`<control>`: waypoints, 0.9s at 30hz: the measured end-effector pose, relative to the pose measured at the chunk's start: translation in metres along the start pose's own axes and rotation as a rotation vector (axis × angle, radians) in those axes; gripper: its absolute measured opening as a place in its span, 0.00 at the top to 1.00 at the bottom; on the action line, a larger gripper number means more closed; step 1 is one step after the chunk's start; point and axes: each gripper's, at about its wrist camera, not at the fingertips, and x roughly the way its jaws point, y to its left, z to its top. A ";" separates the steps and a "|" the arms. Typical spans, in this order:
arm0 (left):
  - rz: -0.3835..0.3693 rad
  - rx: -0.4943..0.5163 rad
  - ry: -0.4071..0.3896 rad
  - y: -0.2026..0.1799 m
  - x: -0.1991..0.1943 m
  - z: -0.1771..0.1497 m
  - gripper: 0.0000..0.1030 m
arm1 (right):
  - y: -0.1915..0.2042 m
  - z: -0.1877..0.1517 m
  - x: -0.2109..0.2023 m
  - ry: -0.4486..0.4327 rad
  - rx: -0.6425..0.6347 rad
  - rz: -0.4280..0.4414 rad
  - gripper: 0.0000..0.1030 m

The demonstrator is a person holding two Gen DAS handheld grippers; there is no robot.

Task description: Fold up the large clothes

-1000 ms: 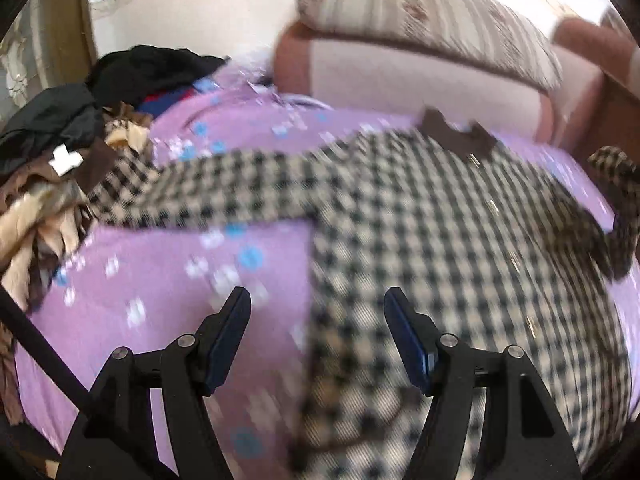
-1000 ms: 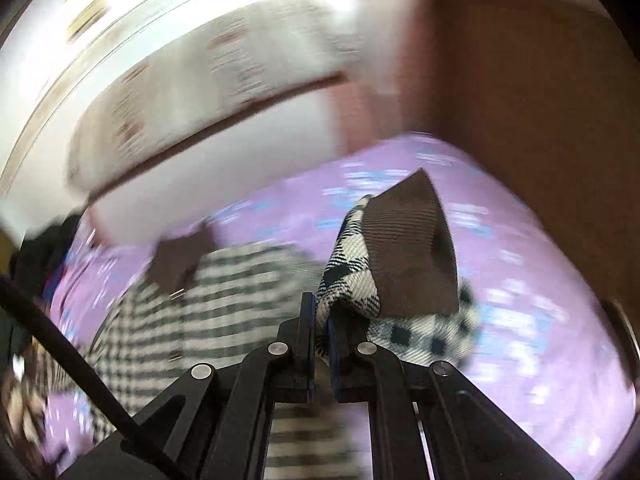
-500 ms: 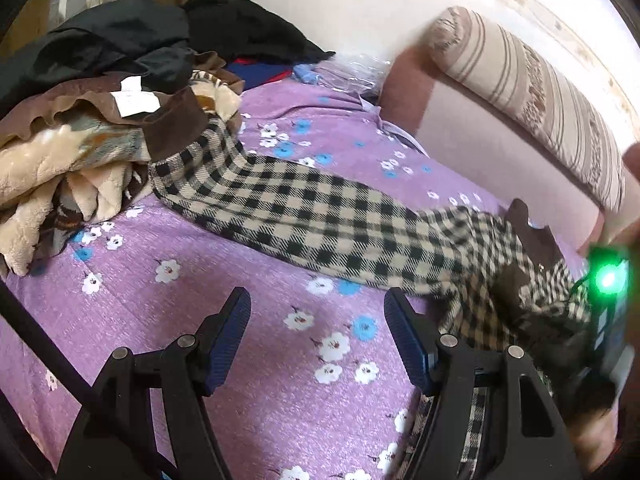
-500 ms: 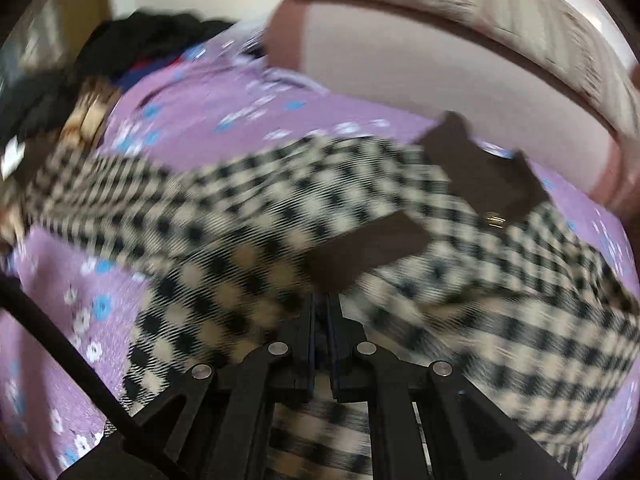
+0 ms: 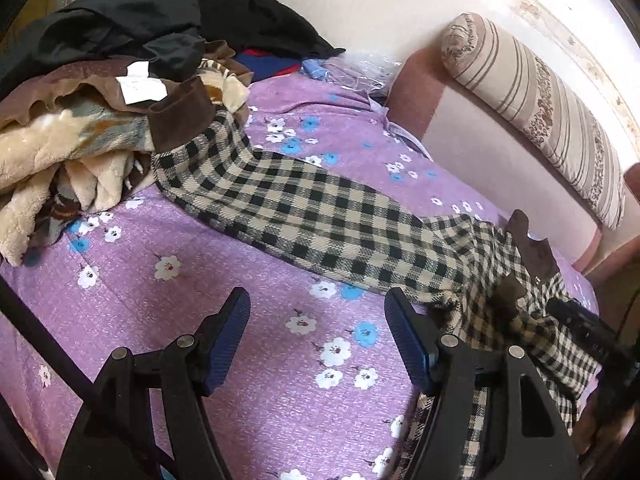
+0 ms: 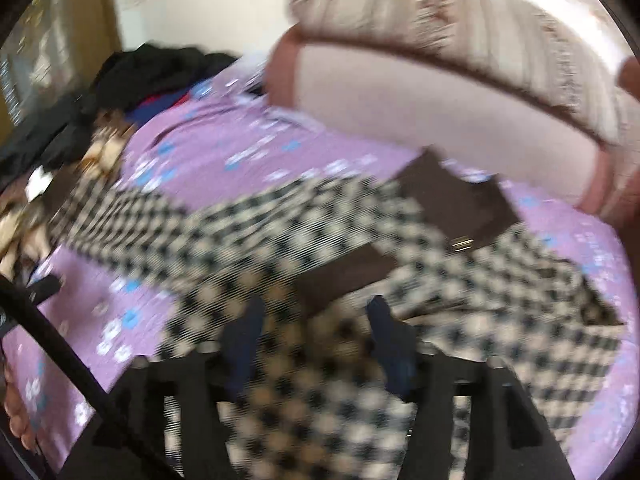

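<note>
So the checked coat (image 5: pixel 320 216) was lying spread across the purple flowered bed (image 5: pixel 168 320), one long sleeve stretched out toward the heap of other clothes (image 5: pixel 92 112) with its brown cuff (image 5: pixel 180 118) resting against the heap, and the body bunched up over on the right side of the left view. It looked like a thick woven thing, wool-ish, so I'd guess fairly heavy and floppy rather than stiff: the kind that sags and drags on the sheet instead of sliding nicely, and holds fat folds. The left hand-held gripper (image 5: pixel 316 340) hung over bare bedding with its jaws spread and nothing between them. The right hand-held gripper (image 6: pixel 312 332) was over the coat's body, very blurry, jaws opening, with checked cloth under and between them but the pads didn't seem to be pressing on it. The second brown cuff (image 6: pixel 344 276) lay on the body just ahead of it, below the brown collar (image 6: pixel 460 204). If it were me, I'd pinch that outstretched sleeve at the cuff, where the doubled fabric gives a firm bite, and maybe the shoulder seam for the body.
</note>
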 end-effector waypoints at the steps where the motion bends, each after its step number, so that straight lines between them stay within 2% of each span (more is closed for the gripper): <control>1: 0.000 0.006 0.000 -0.002 0.000 -0.001 0.31 | -0.005 0.003 0.001 0.005 0.005 -0.005 0.38; 3: 0.000 0.015 0.001 -0.004 0.001 -0.002 0.31 | -0.006 0.004 0.008 0.038 -0.002 -0.008 0.38; 7: 0.007 0.027 0.003 -0.008 0.003 -0.004 0.31 | 0.021 -0.005 0.040 0.095 -0.097 -0.030 0.38; 8: 0.008 0.031 0.001 -0.009 0.003 -0.004 0.31 | 0.028 -0.007 0.049 0.102 -0.129 -0.057 0.38; 10: 0.011 0.039 -0.005 -0.011 0.002 -0.004 0.31 | 0.041 -0.011 0.068 0.095 -0.209 -0.172 0.40; 12: 0.013 0.046 -0.009 -0.012 0.001 -0.004 0.31 | 0.043 -0.013 0.088 0.125 -0.244 -0.251 0.90; 14: 0.008 0.045 -0.009 -0.012 0.000 -0.004 0.31 | 0.034 -0.010 0.089 0.128 -0.203 -0.248 0.90; 17: 0.010 0.034 -0.012 -0.011 0.000 -0.004 0.31 | 0.033 0.001 0.065 0.051 -0.168 -0.252 0.91; 19: 0.016 0.029 -0.013 -0.009 0.001 -0.004 0.31 | 0.043 0.008 0.044 -0.004 -0.169 -0.212 0.91; 21: 0.021 0.025 -0.013 -0.009 0.001 -0.004 0.31 | 0.057 0.012 0.032 -0.022 -0.185 -0.137 0.91; 25: 0.027 0.019 -0.015 -0.007 0.001 -0.003 0.31 | 0.083 0.007 0.044 0.019 -0.196 -0.024 0.90; 27: 0.028 0.021 -0.016 -0.007 0.001 -0.003 0.31 | 0.090 -0.001 0.062 0.079 -0.182 0.025 0.83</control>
